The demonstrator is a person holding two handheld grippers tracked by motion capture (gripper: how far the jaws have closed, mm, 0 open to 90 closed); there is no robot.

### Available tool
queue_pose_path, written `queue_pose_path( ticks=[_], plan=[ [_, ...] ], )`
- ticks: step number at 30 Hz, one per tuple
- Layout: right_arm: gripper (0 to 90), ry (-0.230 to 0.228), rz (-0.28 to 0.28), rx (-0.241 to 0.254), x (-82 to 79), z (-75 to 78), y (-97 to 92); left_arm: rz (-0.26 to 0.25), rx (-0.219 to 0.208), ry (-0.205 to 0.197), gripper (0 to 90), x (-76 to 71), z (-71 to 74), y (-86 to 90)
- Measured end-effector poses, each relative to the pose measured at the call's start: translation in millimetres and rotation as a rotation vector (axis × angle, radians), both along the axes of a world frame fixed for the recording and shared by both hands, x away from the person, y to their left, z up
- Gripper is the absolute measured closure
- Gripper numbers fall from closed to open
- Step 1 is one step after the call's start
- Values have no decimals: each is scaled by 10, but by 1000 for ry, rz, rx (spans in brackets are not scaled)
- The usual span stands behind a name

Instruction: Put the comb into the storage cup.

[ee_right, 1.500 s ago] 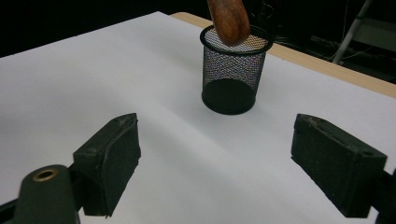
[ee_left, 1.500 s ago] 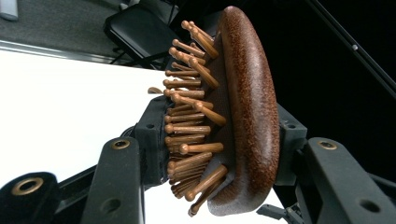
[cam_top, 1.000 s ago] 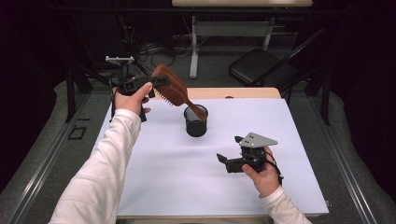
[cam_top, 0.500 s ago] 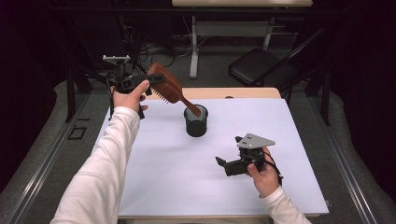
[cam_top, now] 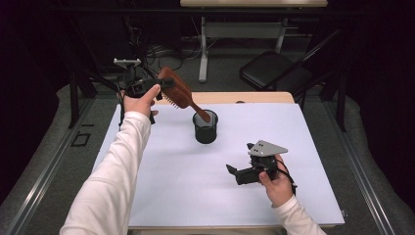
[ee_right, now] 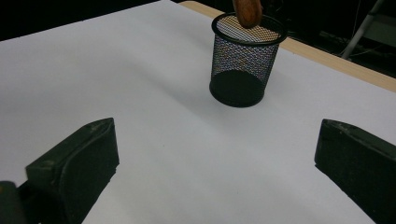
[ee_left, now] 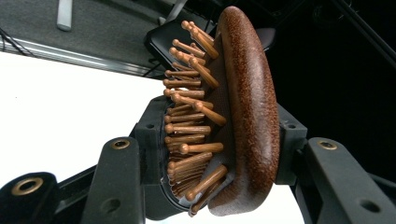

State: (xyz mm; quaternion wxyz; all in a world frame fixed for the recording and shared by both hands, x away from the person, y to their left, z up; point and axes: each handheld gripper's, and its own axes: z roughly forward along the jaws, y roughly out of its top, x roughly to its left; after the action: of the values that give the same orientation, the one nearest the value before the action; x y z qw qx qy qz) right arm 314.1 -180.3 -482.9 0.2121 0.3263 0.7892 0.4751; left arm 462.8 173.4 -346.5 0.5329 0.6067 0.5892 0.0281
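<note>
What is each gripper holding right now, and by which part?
The left gripper clamps the wooden hairbrush across its bristled head, handle pointing at the mesh cup. The right gripper is open, holding nothing.

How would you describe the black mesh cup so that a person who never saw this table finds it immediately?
Look at the white table, toward its far middle part. There stands the black mesh cup, upright and round. It is the one see-through wire container there, and the handle of the brown wooden hairbrush points into its open top.

One wooden hairbrush, one mesh cup (black), two tongs.
</note>
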Motion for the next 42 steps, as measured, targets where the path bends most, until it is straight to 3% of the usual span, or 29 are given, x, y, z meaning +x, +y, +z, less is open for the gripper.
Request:
queue_pose_path(
  ticks=[16,28,42],
  plan=[
    [0,1,5,-3,1,-3,-1,23,30,-13,506,51,-83,-76],
    [0,1,5,-3,4,-2,-6,41,69,-50,506,42,-203,-142],
    [0,-1,7,-12,2,-5,-6,48,72,-80,506,32,-338,-236]
  ],
)
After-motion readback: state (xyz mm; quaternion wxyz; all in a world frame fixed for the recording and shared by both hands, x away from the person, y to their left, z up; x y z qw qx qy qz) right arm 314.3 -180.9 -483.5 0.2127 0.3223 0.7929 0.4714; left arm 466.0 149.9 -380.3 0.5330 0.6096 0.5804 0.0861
